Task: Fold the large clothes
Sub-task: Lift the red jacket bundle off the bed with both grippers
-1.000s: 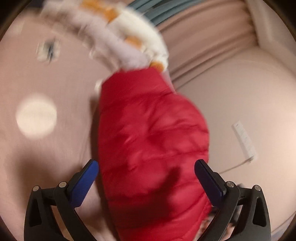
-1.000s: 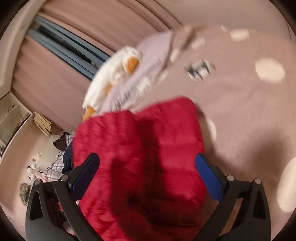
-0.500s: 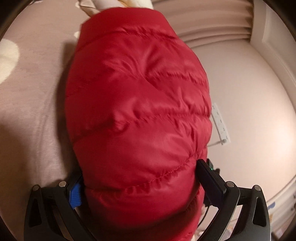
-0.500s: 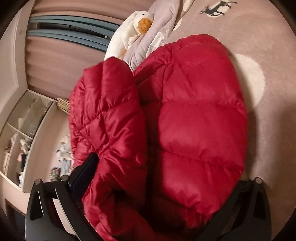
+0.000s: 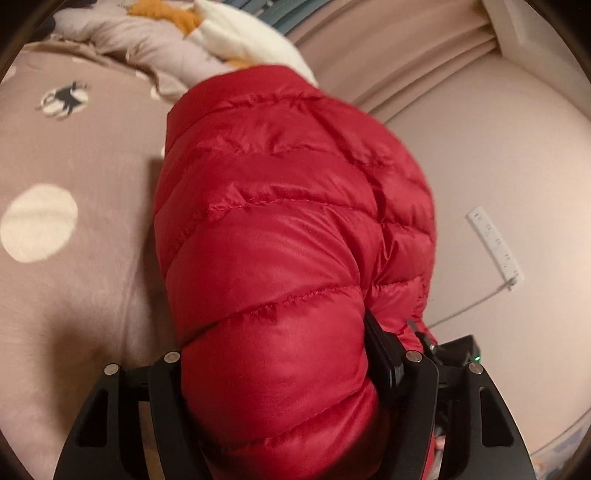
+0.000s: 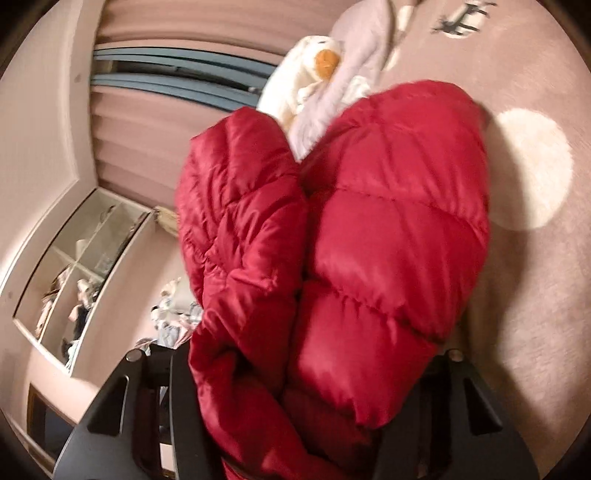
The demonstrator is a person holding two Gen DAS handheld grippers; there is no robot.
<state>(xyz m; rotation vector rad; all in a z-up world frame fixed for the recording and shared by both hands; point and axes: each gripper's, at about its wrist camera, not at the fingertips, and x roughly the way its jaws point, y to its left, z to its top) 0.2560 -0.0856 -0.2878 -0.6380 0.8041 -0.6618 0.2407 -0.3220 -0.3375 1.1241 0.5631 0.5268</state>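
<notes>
Jacket [image 5: 288,229] is red, quilted and puffy, lying on the pinkish bedspread [image 5: 74,314] and filling most of both wrist views. Left gripper [image 5: 273,373]: I see its jaws have just been closing and now squeeze a thick padded roll of the jacket; the right-hand finger [image 5: 384,354] presses into the fabric, the other pad is buried under the puff. Right gripper [image 6: 317,373]: jaws have also just been closing, with jacket bunched between them; fabric bulges over both black fingers, pads hidden, so I read it as clamped on the jacket. In the right view the jacket [image 6: 388,221] shows as two lobes side by side with a deep crease between, the left lobe hanging off toward the bed edge. Beyond the far end of the jacket lie a white plush toy [image 6: 295,81] with an orange beak and a rumpled grey blanket [image 5: 147,48], touching or just behind the jacket. Bedspread has pale round dots [image 5: 38,221] and a small deer print [image 6: 461,20]. Power strip [image 5: 495,247] sits on the floor right of the bed in the left view. Shelf unit [image 6: 85,266] with clutter stands against the wall in the right view, curtain [image 6: 155,140] behind.
</notes>
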